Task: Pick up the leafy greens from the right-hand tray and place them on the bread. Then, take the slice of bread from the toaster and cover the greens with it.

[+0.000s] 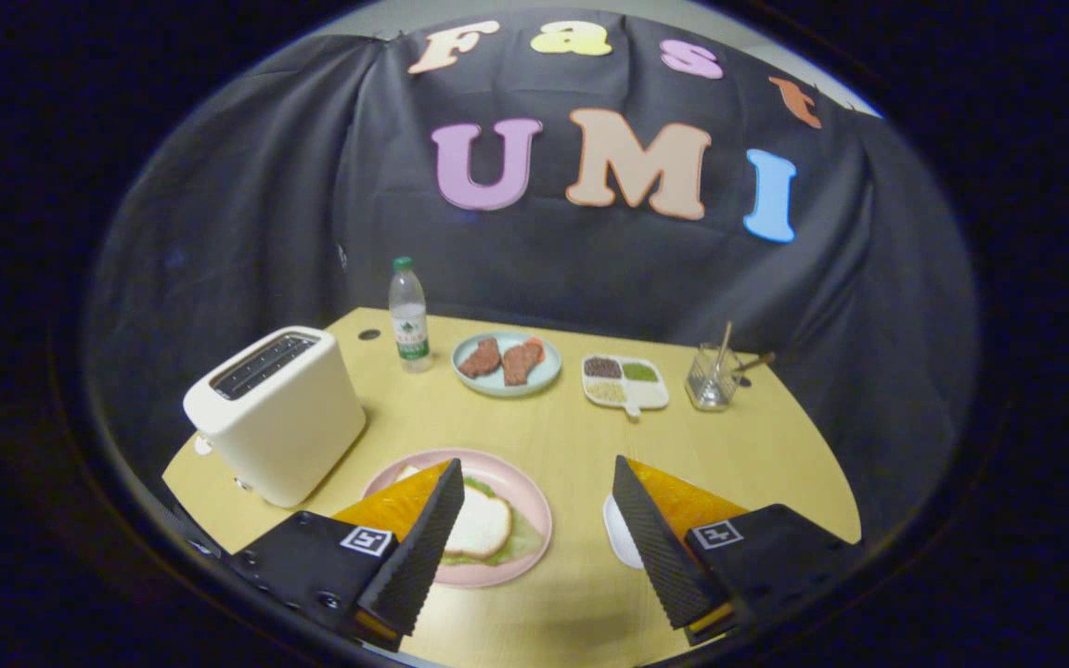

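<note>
- The gripper (534, 533) hangs above the near edge of the yellow wooden counter (553, 436), its fingers spread wide apart and holding nothing.
- The pink plate (525, 492) serves as the landmark; it lies on the counter just ahead of the left finger, whose tip covers part of the plate's near left side.
- On the pink plate sits a slice of bread (479, 524), and leafy greens (518, 540) stick out from under it along the right and near edges, with a bit more green showing behind the slice.
- To the left of the pink plate, close by, stands a cream toaster (279, 413) with its two top slots facing up; I cannot tell whether anything is in the slots.
- To the right of the pink plate, partly hidden behind the right finger, lies a white tray (616, 538), of which just a curved edge can be seen.
- Beyond the pink plate, toward the booth wall, rests a pale blue plate (505, 382) carrying brown meat pieces.
- Left of that blue plate, and behind the toaster, stands a clear water bottle (408, 315) with a green cap.
- Beyond and to the right of the pink plate is a white divided dish (625, 380) with dark, green and pale fillings.
- Farther right again stands a clear glass (711, 378) holding utensils.
</note>
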`<move>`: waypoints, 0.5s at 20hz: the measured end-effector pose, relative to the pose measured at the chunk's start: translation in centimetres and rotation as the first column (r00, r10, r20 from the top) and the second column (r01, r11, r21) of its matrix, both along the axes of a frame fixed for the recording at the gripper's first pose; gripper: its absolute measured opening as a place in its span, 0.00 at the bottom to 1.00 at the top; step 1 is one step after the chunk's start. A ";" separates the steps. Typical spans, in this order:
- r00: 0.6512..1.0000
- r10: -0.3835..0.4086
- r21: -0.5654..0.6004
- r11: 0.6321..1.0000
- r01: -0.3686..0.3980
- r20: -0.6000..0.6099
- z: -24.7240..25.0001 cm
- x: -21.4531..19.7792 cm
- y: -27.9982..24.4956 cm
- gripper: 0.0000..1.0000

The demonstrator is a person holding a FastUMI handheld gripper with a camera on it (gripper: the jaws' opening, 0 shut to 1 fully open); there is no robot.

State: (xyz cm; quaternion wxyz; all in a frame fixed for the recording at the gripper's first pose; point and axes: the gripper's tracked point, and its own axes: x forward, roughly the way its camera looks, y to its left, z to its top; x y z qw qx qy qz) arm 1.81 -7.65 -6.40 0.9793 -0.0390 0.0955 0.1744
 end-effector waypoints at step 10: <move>0.976 0.047 0.009 0.999 -0.051 0.213 5.3 -2.5 2.1 1.00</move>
